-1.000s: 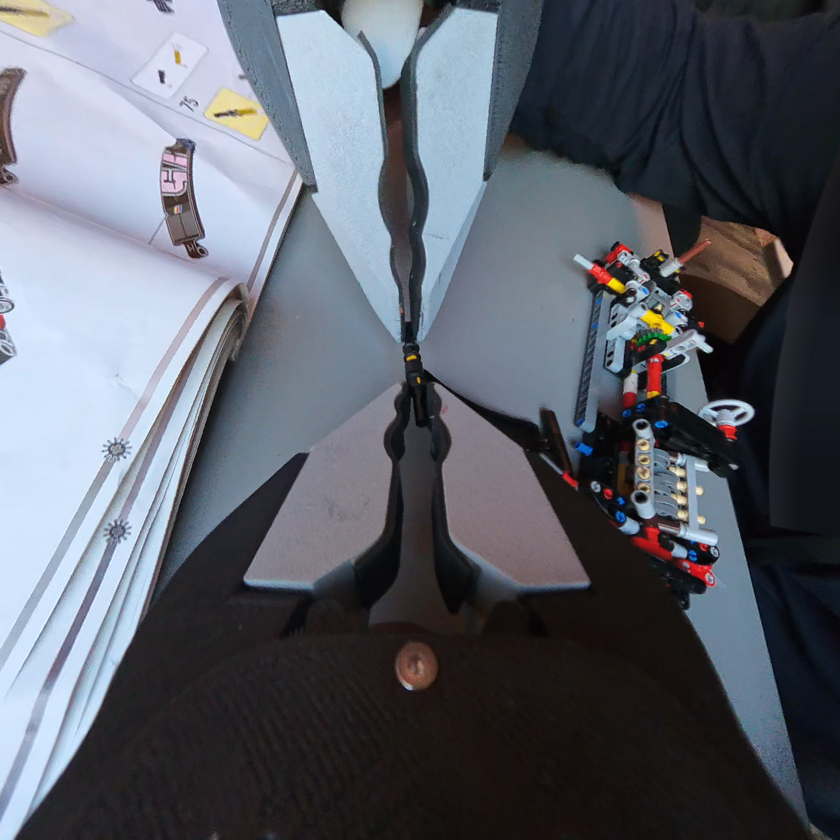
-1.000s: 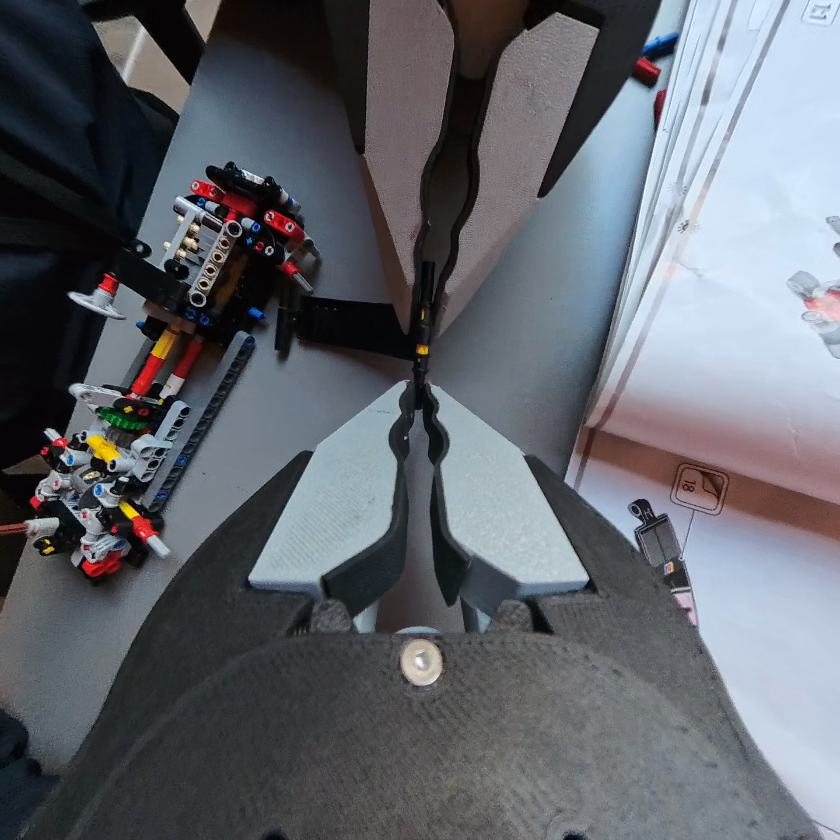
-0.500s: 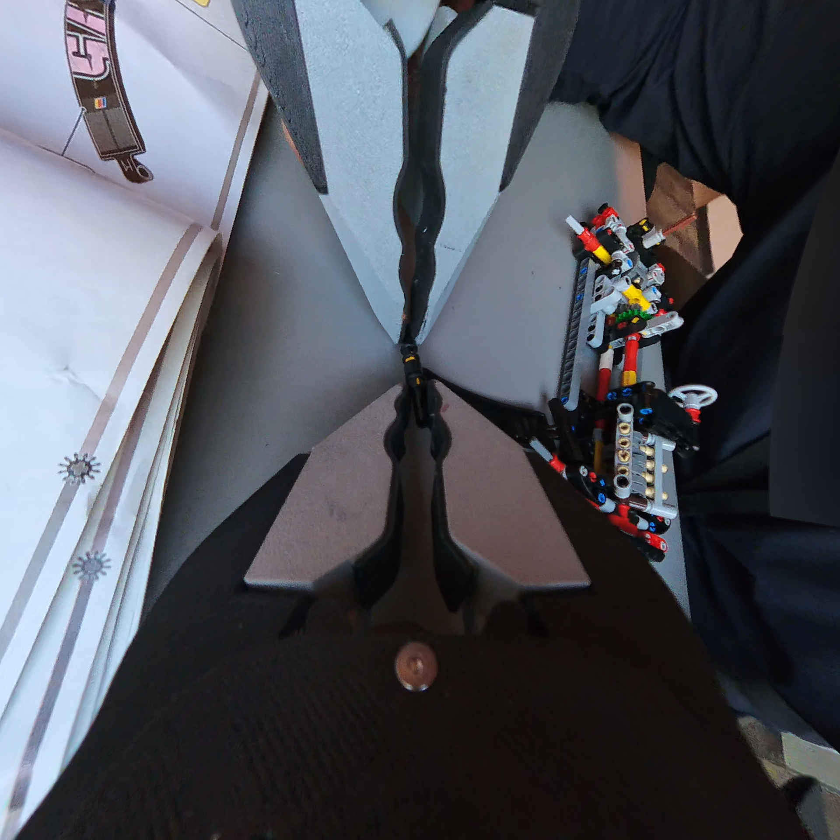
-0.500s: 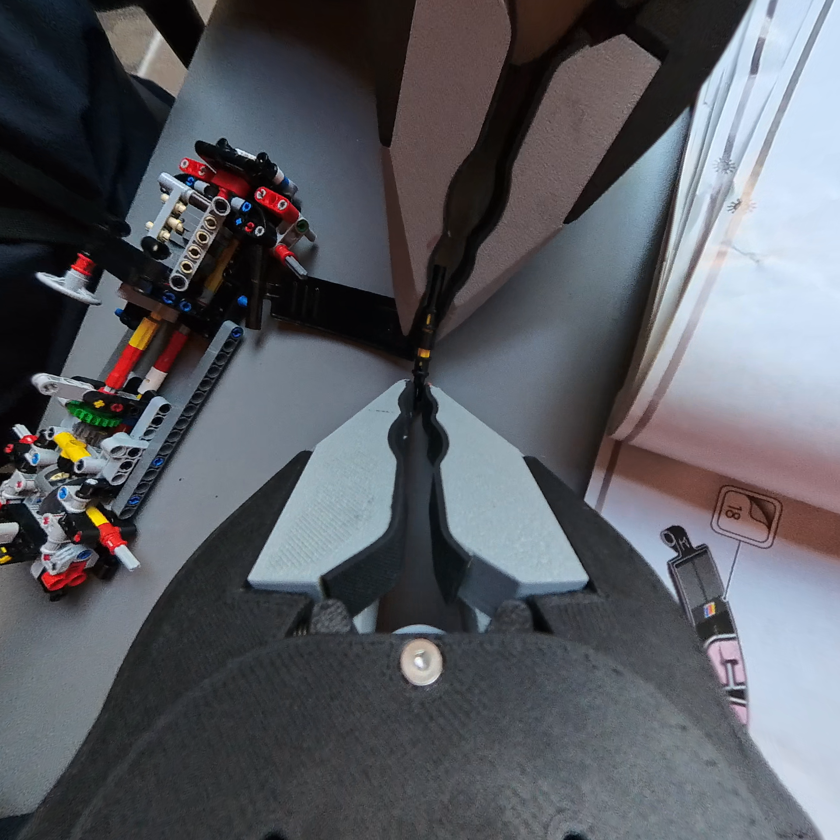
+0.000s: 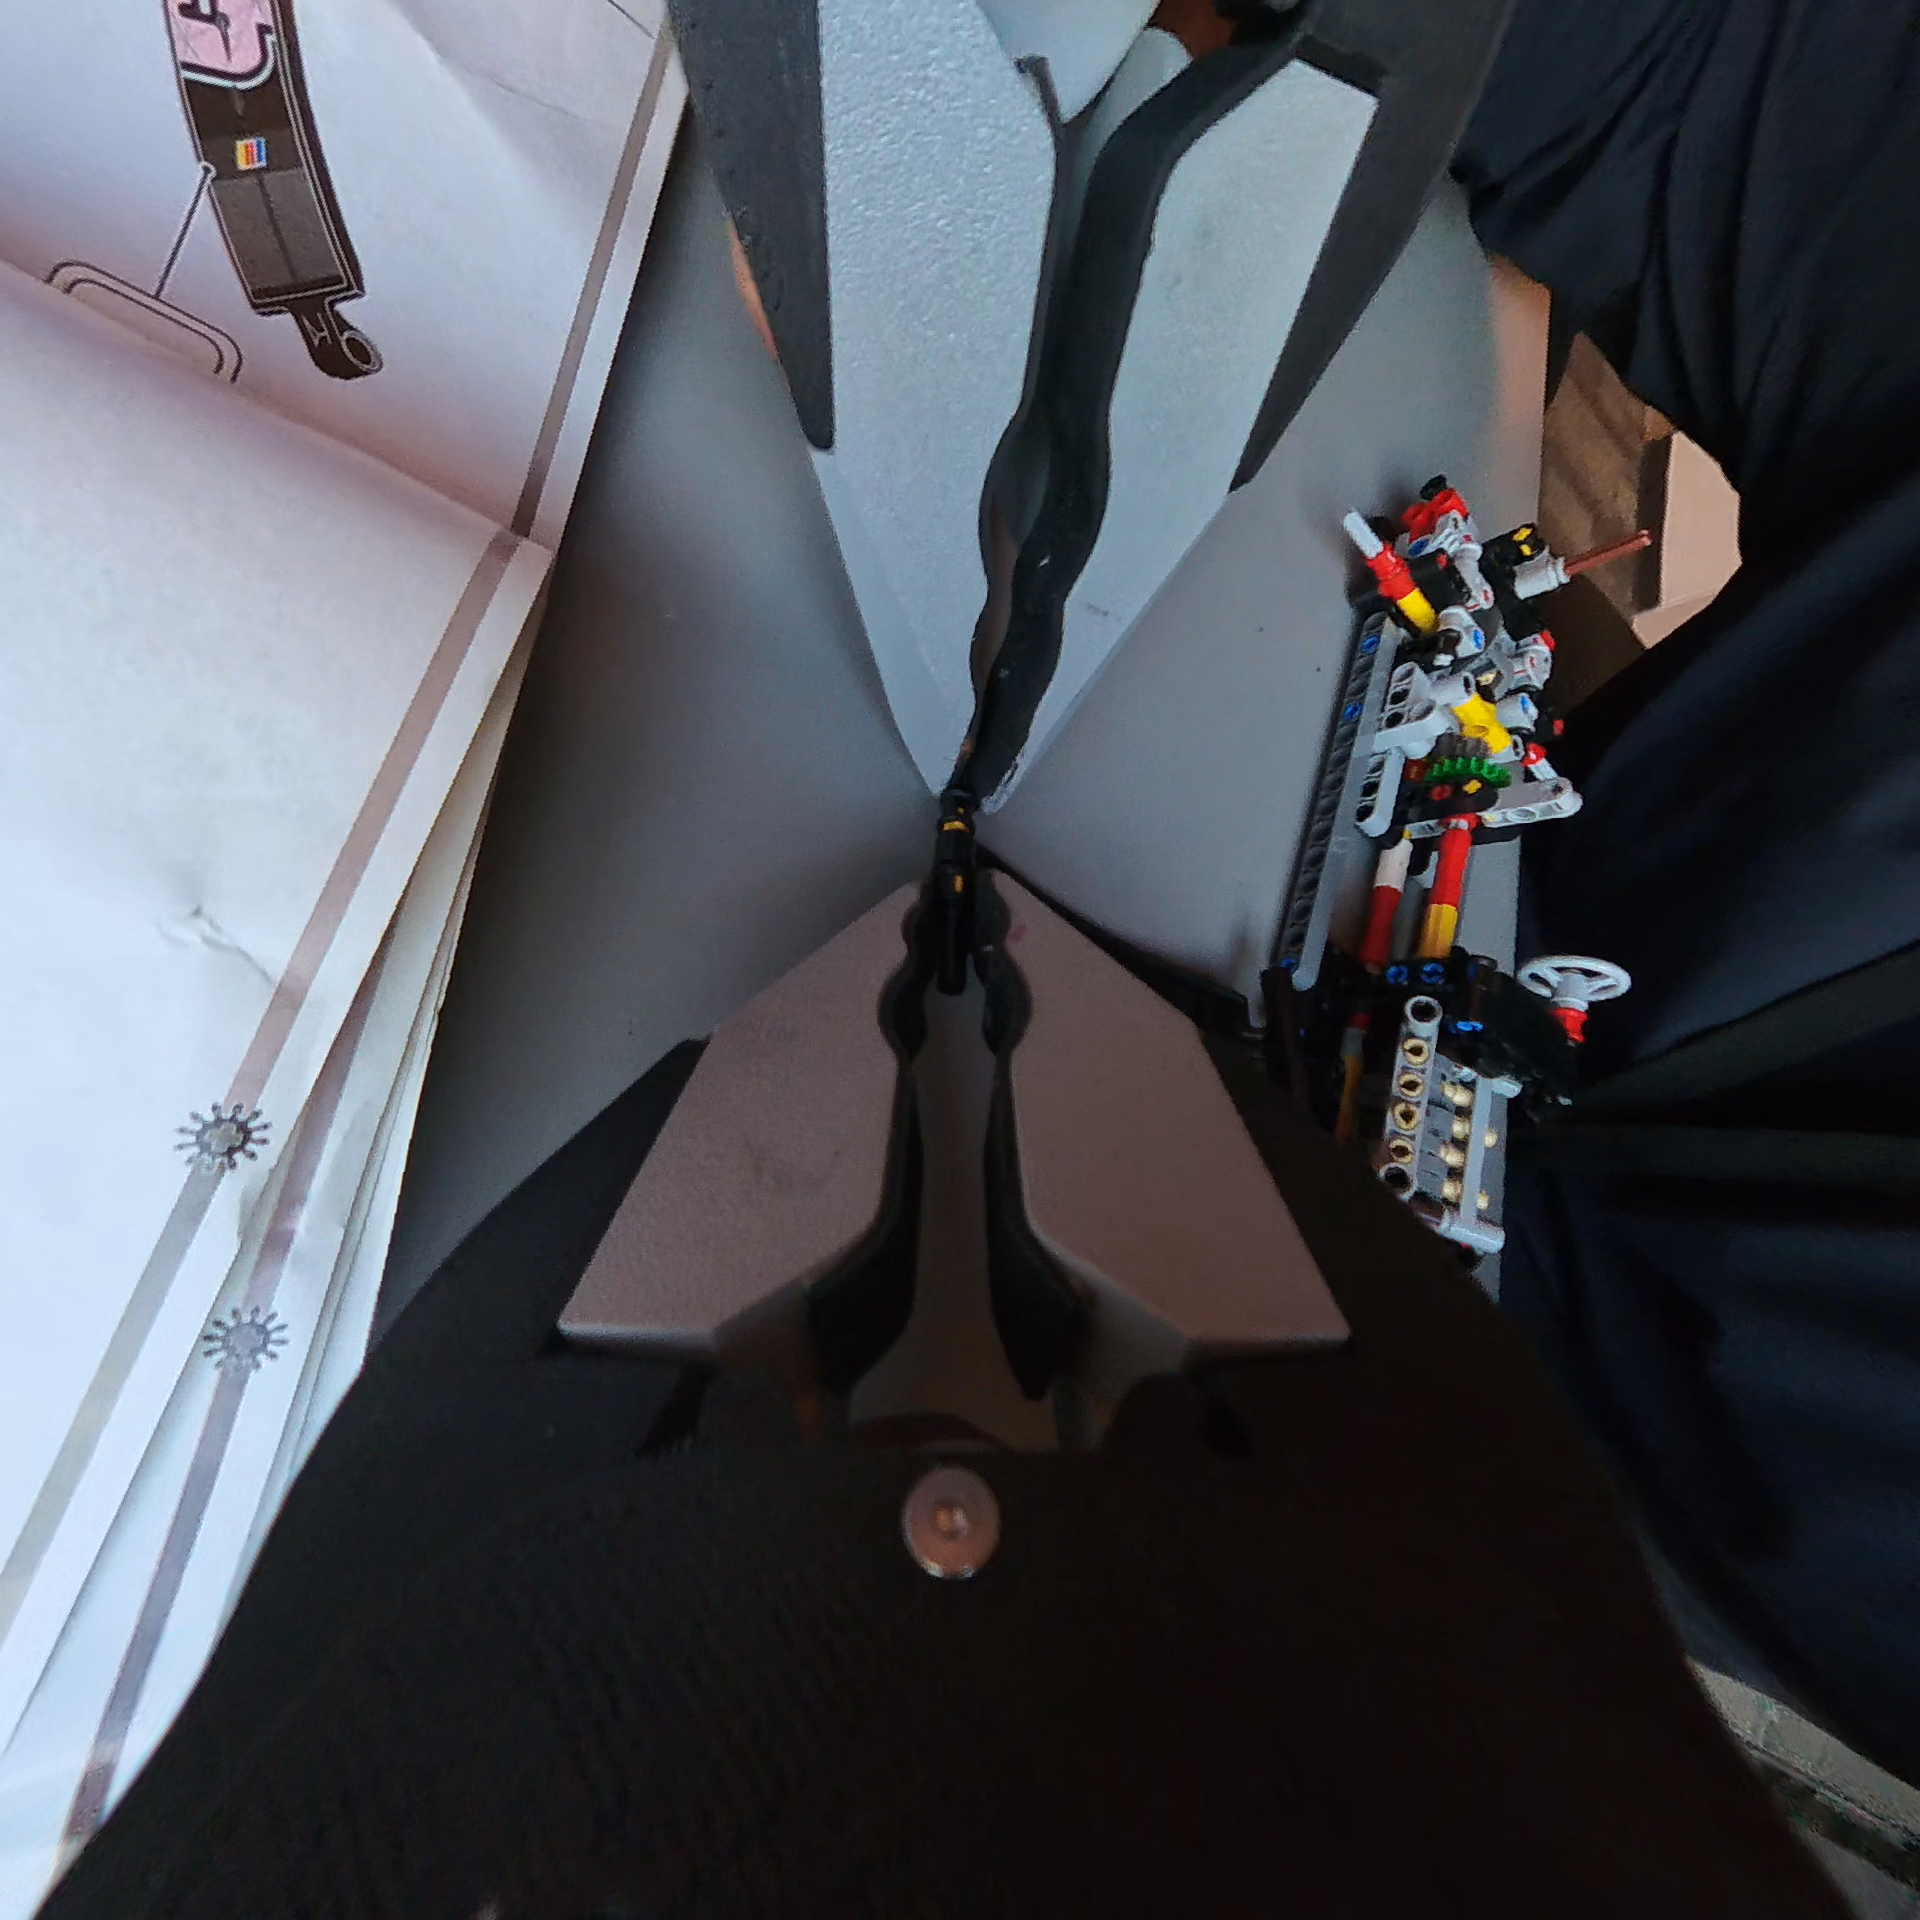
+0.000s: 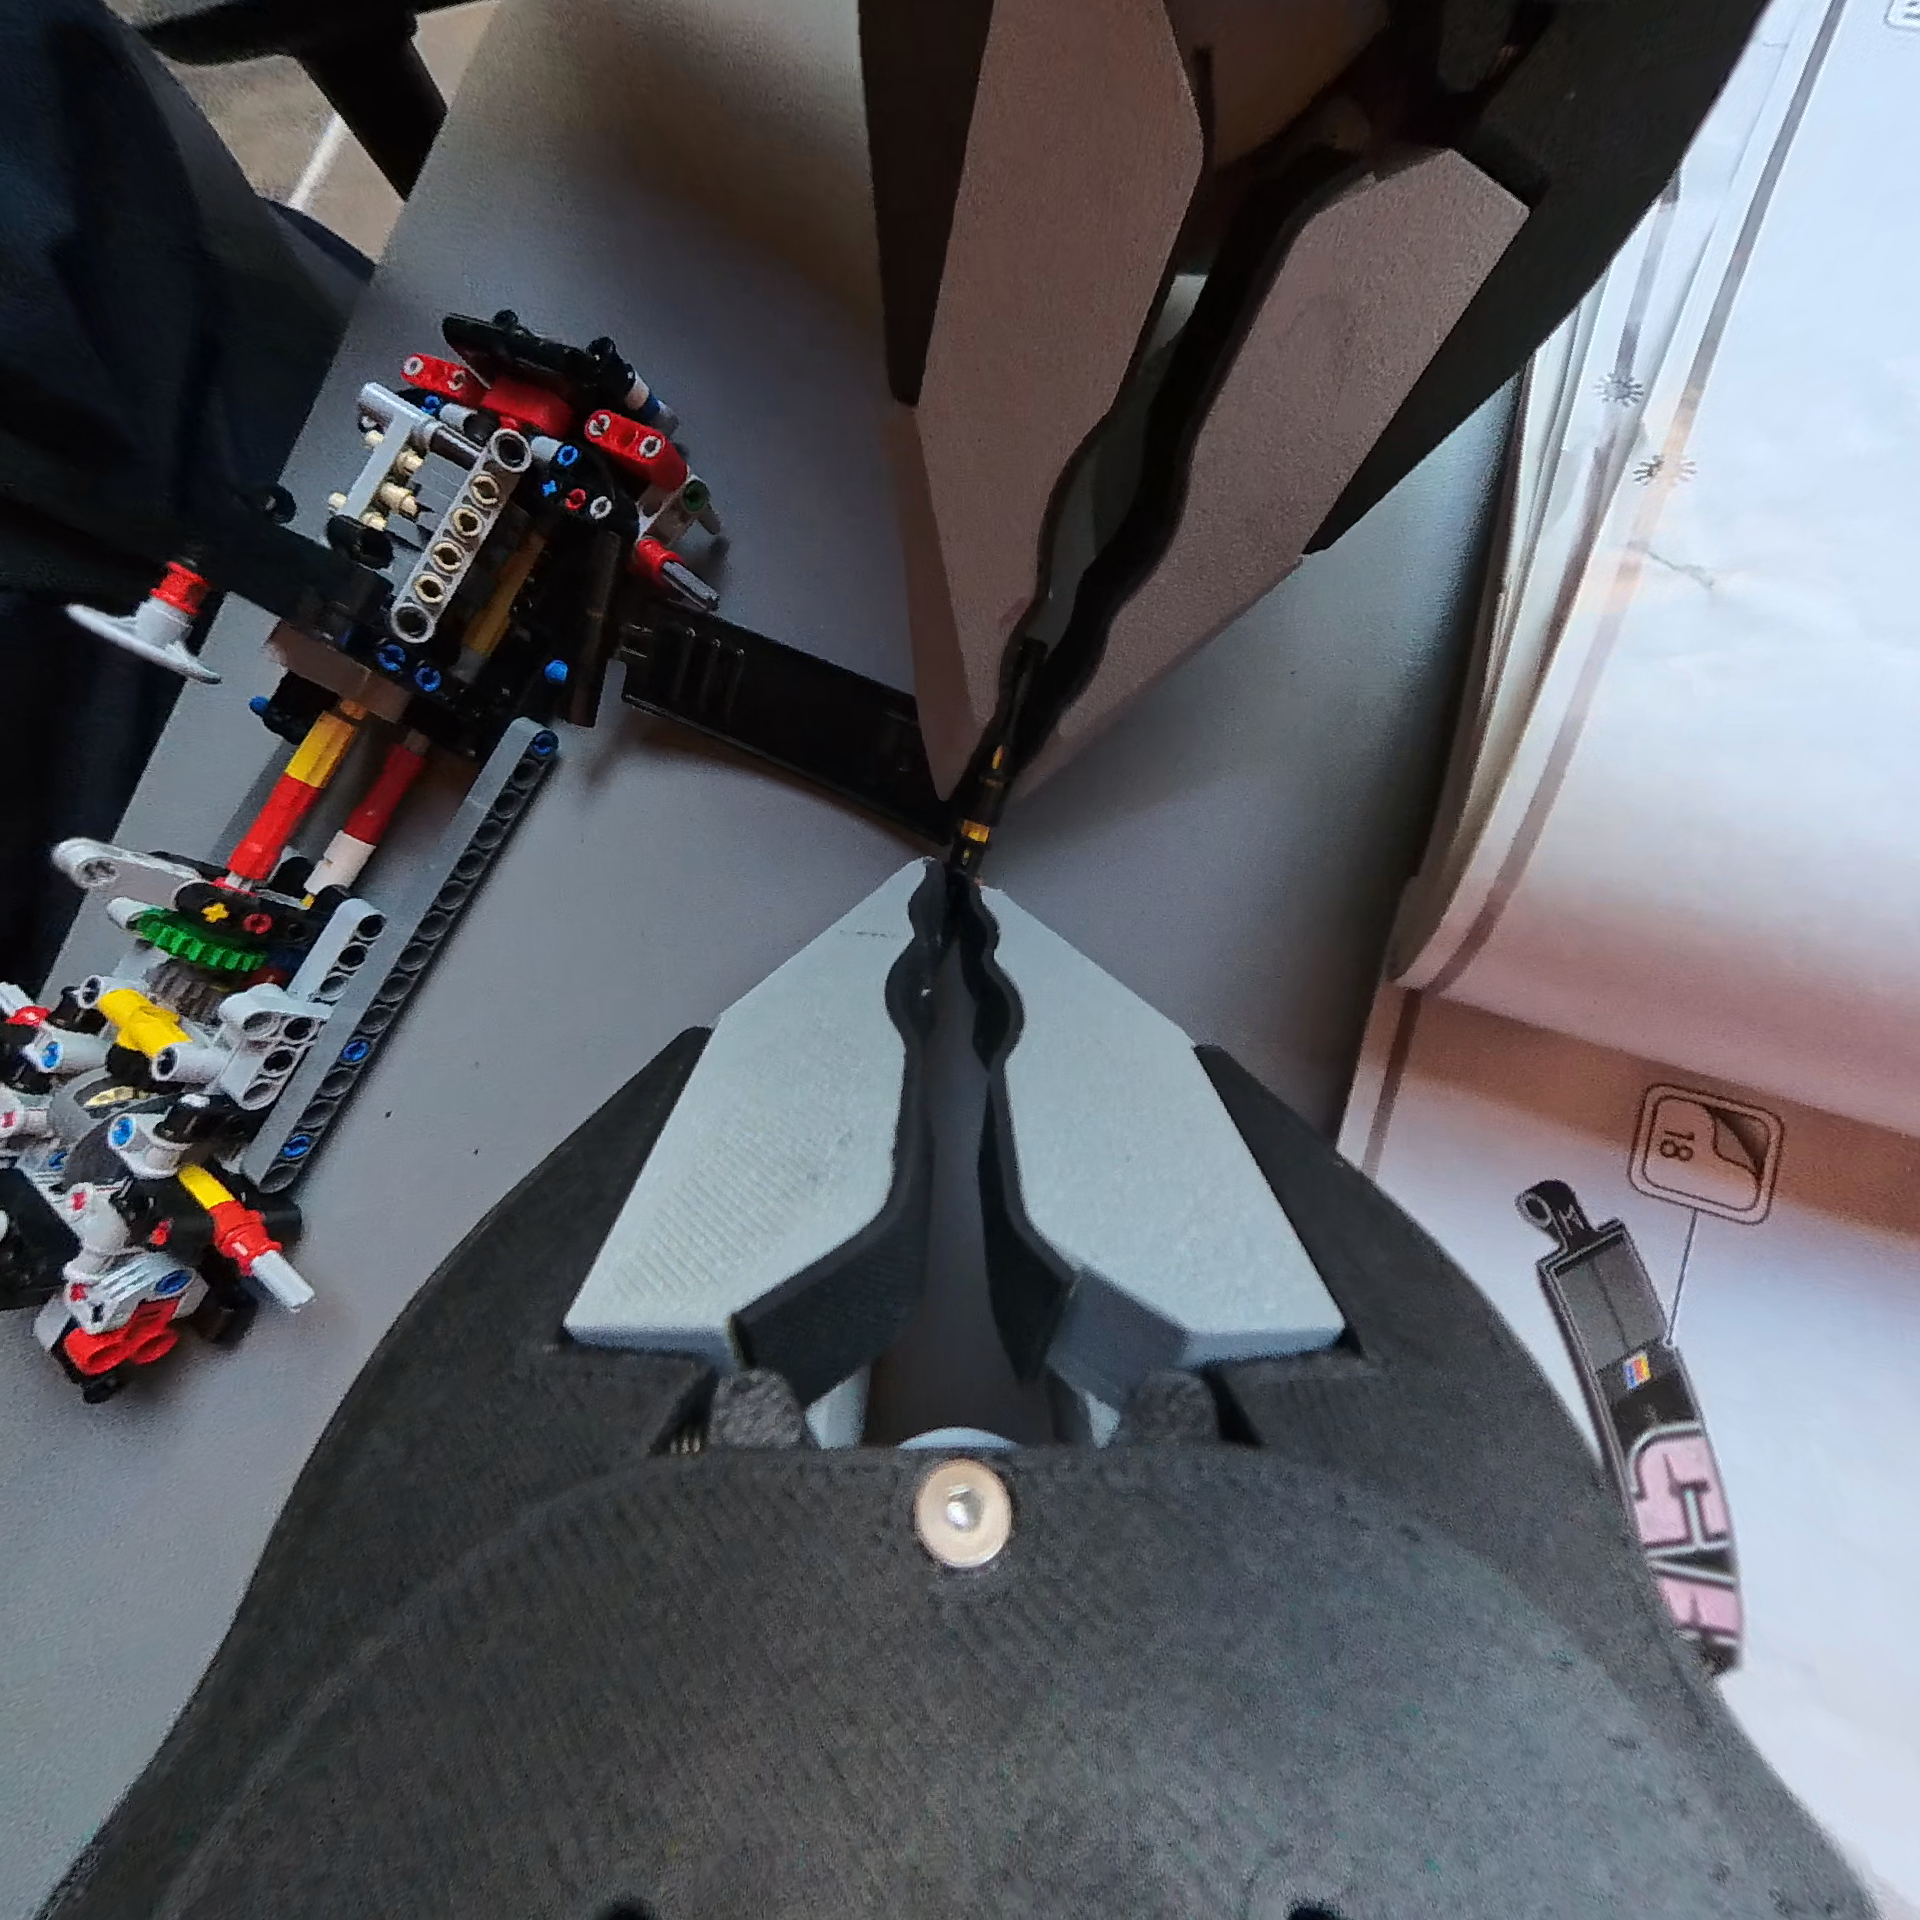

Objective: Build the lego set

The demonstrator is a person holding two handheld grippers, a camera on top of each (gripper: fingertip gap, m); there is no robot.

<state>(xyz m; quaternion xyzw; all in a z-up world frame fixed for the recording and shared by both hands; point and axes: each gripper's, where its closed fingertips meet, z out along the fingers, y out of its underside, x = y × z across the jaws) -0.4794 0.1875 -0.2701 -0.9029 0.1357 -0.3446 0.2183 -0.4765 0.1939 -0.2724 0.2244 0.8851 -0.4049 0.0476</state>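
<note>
Both grippers meet tip to tip over the grey table [image 5: 665,727], each clamped on an end of the same thin black rod [image 5: 951,894] with small yellow marks.

Left gripper [image 5: 951,935]: jaws nearly closed, black wavy pads pinching the rod's near end; the rod runs a short way back between the pads. Its grey fingers [image 5: 779,1143] point forward and slightly down at the table.

Right gripper [image 6: 956,883]: jaws closed tight at the very tip, pinching the rod's other end; the rod sticks out past its tips into the opposite gripper's pads. The two grippers face each other almost in a straight line, the rod bridging the small space between their tips, held just above the table.

The hands themselves are hidden behind the black gripper bodies. A person's dark sleeve [image 5: 1714,260] shows at the table's edge.

Surroundings: a partly built toy brick model [image 6: 343,790] lies on the table to one side, with red, yellow, grey and black pieces, a green gear and a small white wheel. A flat black piece [image 6: 769,707] lies on the table between the model and the grippers, passing under the left gripper's tip. On the other side, an open instruction booklet [image 5: 208,727] with printed part drawings, pages curling up at the spine. Floor beyond the table is barely visible.
</note>
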